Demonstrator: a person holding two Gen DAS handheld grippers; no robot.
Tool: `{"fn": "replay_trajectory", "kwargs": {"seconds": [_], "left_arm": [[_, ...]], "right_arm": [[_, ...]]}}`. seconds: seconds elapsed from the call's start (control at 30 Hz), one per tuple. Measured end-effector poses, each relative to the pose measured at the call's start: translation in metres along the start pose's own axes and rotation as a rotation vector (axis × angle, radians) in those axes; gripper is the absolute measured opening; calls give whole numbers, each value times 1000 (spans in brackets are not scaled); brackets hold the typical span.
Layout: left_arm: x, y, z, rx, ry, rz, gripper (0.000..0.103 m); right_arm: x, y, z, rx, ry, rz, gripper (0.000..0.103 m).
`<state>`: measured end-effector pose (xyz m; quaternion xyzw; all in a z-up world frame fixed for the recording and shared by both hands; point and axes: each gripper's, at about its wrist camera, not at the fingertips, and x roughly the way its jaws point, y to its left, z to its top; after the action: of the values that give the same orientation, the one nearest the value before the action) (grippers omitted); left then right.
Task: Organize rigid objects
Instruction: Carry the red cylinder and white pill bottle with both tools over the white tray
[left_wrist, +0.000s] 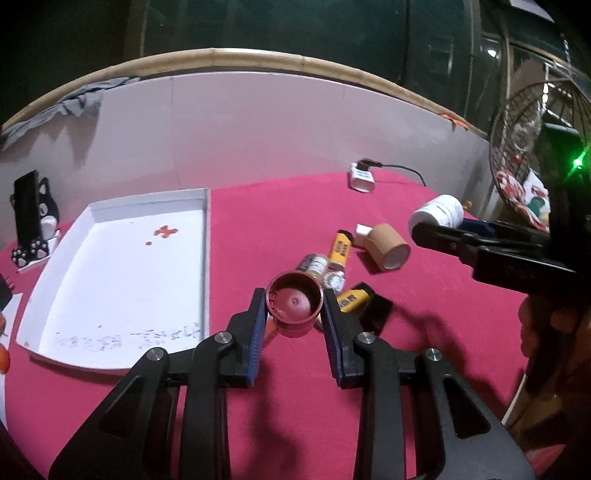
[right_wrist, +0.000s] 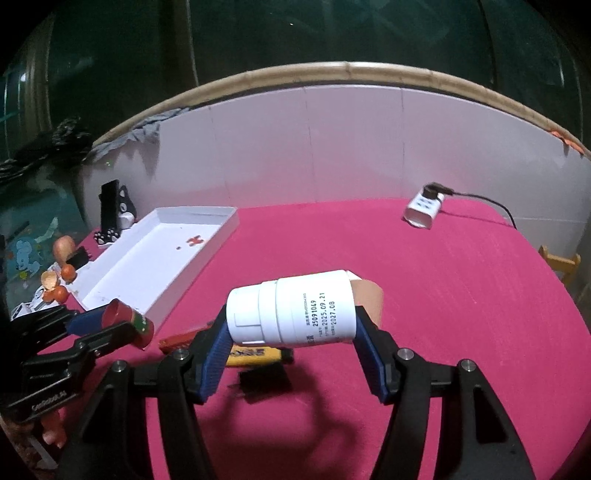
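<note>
My left gripper (left_wrist: 294, 301) is shut on a dark red round cap (left_wrist: 293, 308), open side facing the camera, held above the pink tablecloth. The right wrist view shows that cap (right_wrist: 125, 321) at lower left. My right gripper (right_wrist: 291, 321) is shut on a white bottle (right_wrist: 295, 310) lying sideways between its pads, also lifted; the bottle (left_wrist: 439, 211) shows at right in the left wrist view. Below lie yellow lighters (left_wrist: 341, 249), small bottles (left_wrist: 317, 264), a brown cardboard tube (left_wrist: 388, 245) and a black item (left_wrist: 376, 312). A white tray (left_wrist: 110, 280) sits to the left.
A white power adapter (right_wrist: 423, 210) with a black cable lies at the back right. A black phone stand (left_wrist: 33, 218) stands left of the tray, with orange bits (right_wrist: 61, 291) beside it. A white wall (left_wrist: 258, 122) borders the table behind, a wire basket (left_wrist: 524, 147) stands at right.
</note>
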<state>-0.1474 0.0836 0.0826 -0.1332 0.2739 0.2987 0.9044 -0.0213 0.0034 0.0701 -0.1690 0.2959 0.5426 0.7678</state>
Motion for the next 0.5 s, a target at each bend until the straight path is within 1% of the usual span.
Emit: {"fn": "replay_trajectory", "kwargs": {"seconds": [0.13, 0.23, 0.5], "left_arm": [[-8, 14, 4, -34, -15, 35, 29], [-13, 27, 8, -57, -32, 76, 29], [-30, 67, 13, -126, -69, 158, 29]], "right_arm": [[3, 14, 8, -36, -8, 17, 63], [5, 26, 14, -60, -10, 36, 63], [18, 58, 28, -101, -5, 89, 63]]}}
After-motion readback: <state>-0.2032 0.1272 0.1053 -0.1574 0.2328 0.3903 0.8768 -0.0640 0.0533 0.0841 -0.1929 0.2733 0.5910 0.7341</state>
